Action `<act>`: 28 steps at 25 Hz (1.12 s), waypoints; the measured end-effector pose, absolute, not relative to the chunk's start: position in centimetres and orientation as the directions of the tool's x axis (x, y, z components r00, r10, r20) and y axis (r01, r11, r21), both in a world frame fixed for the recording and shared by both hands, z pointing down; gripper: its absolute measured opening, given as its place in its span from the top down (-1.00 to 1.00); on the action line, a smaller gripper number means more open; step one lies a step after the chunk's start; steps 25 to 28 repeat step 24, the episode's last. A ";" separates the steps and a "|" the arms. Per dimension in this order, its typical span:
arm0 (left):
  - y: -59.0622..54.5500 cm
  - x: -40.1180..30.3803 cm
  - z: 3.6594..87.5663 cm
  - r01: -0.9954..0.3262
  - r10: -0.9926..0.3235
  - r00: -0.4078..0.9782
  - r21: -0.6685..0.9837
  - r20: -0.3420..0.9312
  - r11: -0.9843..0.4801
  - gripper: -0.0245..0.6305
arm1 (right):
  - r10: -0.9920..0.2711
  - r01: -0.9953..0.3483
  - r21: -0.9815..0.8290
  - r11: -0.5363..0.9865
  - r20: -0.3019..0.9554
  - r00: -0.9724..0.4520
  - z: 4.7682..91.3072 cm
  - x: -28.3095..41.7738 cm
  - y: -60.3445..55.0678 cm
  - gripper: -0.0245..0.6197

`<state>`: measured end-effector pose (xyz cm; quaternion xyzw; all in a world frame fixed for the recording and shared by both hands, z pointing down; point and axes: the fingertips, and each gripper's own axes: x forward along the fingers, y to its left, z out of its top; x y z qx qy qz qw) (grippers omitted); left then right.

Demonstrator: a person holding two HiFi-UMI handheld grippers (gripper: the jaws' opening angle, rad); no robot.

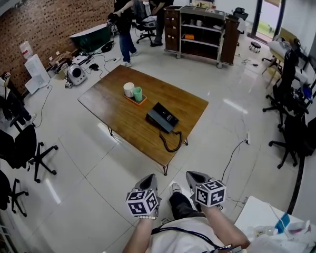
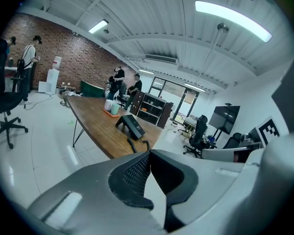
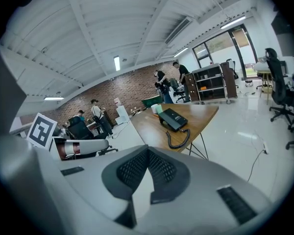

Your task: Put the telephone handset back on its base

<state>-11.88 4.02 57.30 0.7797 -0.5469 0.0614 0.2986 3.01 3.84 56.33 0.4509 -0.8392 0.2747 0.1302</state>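
Note:
A black telephone point(image 1: 162, 117) sits on the wooden table point(image 1: 121, 115), with its coiled cord point(image 1: 173, 140) looping toward the near edge. From here I cannot tell the handset apart from the base. My left gripper point(image 1: 149, 180) and right gripper point(image 1: 193, 177) hang side by side over the floor, well short of the table. Both are shut with nothing between the pads. The left gripper view has the telephone point(image 2: 132, 125) far beyond the left gripper point(image 2: 148, 154). In the right gripper view the telephone point(image 3: 172, 118) and cord point(image 3: 179, 138) are likewise far past the right gripper point(image 3: 148, 152).
Two cups on an orange tray point(image 1: 134, 93) stand behind the telephone. Office chairs point(image 1: 21, 146) are at the left and more chairs point(image 1: 289, 125) at the right. A dark shelf cart point(image 1: 200, 33) and people point(image 1: 124, 22) are at the back. A cable point(image 1: 237, 146) runs over the tiled floor.

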 end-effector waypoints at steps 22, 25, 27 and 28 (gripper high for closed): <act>4.3 -12.3 57.5 -0.885 -0.815 0.396 0.413 0.423 -0.216 0.93 | -0.680 -0.824 -0.346 0.449 0.465 -0.567 56.4 2.4 4.1 0.89; 4.3 -12.4 57.6 -0.885 -0.815 0.396 0.413 0.422 -0.215 0.93 | -0.679 -0.823 -0.347 0.450 0.465 -0.567 56.4 2.4 4.1 0.89; 4.3 -12.4 57.6 -0.885 -0.815 0.396 0.413 0.422 -0.215 0.93 | -0.679 -0.823 -0.347 0.450 0.465 -0.567 56.4 2.4 4.1 0.89; 4.3 -12.4 57.6 -0.885 -0.815 0.396 0.413 0.422 -0.215 0.93 | -0.679 -0.823 -0.347 0.450 0.465 -0.567 56.4 2.4 4.1 0.89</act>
